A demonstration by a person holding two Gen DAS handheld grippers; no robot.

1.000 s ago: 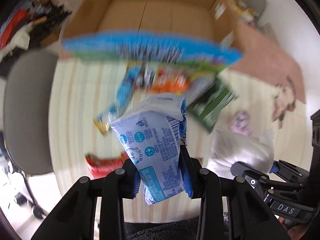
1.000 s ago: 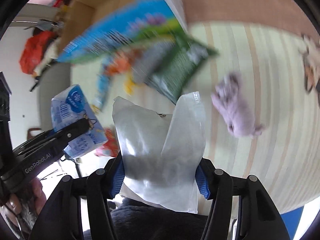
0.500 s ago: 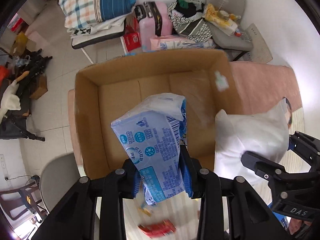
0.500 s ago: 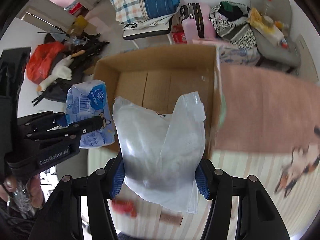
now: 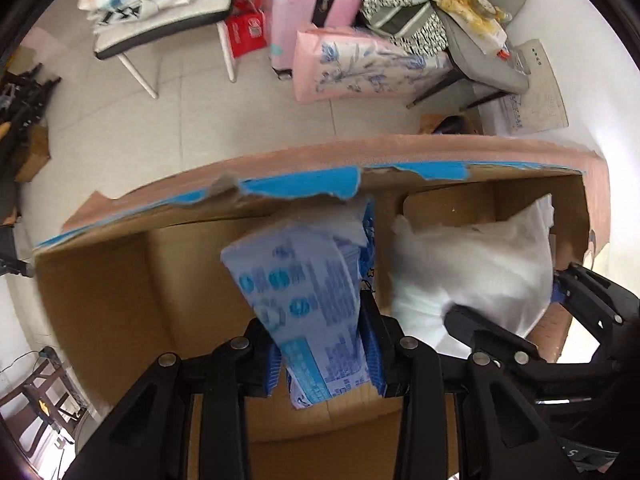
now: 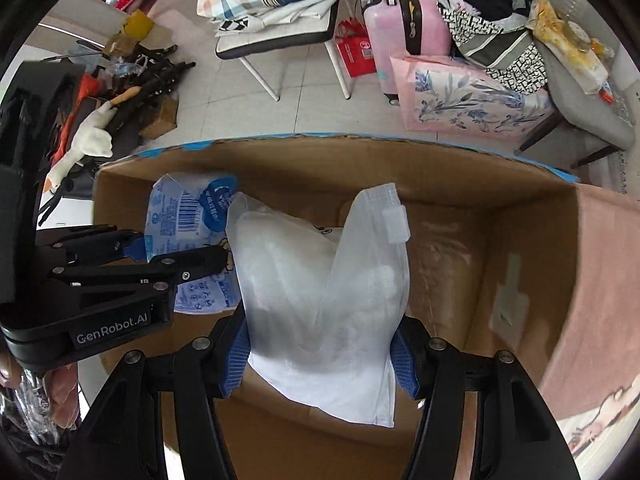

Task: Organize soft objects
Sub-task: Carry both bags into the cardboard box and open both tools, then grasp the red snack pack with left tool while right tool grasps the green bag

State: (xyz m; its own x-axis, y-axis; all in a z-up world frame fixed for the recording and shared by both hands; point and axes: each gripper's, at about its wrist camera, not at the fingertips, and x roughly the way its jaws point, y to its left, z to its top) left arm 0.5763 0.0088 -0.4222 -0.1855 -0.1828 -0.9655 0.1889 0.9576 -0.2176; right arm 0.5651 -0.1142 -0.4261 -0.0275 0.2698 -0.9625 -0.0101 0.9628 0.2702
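Left wrist: tissue pack [image 5: 316, 312] between hand-held gripper [image 5: 326, 354] fingers.

Pink suitcase [image 6: 404, 20] beside loaded chair [image 6: 276, 36]

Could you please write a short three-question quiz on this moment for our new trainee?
1. True or false: the left gripper is shut on the blue printed pack.
2. What does the right gripper hold? A) a red snack packet B) the white translucent bag C) nothing
3. Fill in: both items are held over the open ______.

Key
1. True; the pack is pinched between its blue pads.
2. B
3. cardboard box, whose inside shows behind and below both items.
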